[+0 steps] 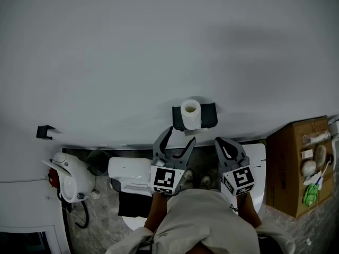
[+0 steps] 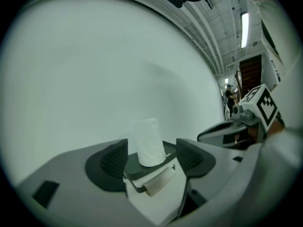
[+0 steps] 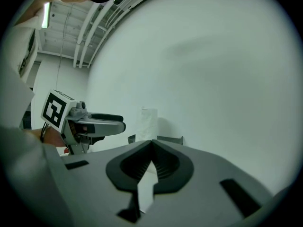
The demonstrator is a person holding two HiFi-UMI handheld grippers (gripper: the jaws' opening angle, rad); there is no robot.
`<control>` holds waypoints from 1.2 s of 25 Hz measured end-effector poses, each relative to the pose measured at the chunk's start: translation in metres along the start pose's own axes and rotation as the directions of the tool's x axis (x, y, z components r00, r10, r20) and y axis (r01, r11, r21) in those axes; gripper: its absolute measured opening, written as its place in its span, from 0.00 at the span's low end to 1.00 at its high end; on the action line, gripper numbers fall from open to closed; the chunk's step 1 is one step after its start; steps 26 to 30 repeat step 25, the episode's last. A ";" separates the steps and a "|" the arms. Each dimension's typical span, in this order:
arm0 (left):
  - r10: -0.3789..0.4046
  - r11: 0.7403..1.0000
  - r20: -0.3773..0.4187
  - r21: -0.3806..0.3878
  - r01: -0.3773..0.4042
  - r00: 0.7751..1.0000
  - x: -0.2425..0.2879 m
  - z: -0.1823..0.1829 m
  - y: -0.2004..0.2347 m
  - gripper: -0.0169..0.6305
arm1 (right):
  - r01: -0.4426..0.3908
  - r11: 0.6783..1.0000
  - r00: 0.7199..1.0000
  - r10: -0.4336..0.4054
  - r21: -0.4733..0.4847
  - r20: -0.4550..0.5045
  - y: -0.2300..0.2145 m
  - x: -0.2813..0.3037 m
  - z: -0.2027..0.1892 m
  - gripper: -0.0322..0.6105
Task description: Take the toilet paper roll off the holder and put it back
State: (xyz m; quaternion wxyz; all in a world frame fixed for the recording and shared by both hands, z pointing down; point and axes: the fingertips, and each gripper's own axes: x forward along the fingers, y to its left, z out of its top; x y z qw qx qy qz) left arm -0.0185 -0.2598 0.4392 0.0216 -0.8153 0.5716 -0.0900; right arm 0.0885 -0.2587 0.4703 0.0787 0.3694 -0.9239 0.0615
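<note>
Roll's place: a white cylindrical toilet paper roll with a hollow core [image 1: 190, 111] is stood upright on the flat top of a dark wall-mounted holder [image 1: 207, 116], against a pale smooth wall [image 1: 159, 46].
Second roll: a white paper roll lying on its side [image 2: 160, 182] is seen under that top, with a sheet hanging below it.
Left tool [image 1: 180, 135]: the jaws are held apart, with the upright roll framed between them but not touched.
Right tool [image 1: 226, 143]: the jaws are pressed together with nothing between them, and it is held just beside the left one.
Handling: the roll is judged light, soft and easily dented, and likely to topple if nudged.
Hold: the curved sides at mid-height are judged best, taken with a gentle squeeze.
Textures: matte, fibrous paper is set against a hard, smooth holder. The grey jaw pads are ribbed, so slipping is judged unlikely.
</note>
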 end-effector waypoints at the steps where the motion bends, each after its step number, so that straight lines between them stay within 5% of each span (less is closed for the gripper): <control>1: 0.003 1.000 -0.002 -0.004 -0.003 1.000 -0.003 -0.002 -0.002 0.53 | -0.011 1.000 1.000 0.011 -0.003 -0.002 0.003 -0.001 -0.001 0.04; 30: 0.040 0.999 -0.034 -0.021 -0.041 0.999 -0.033 -0.012 -0.007 0.50 | -0.063 0.998 0.998 0.063 0.000 -0.002 0.023 -0.005 -0.005 0.04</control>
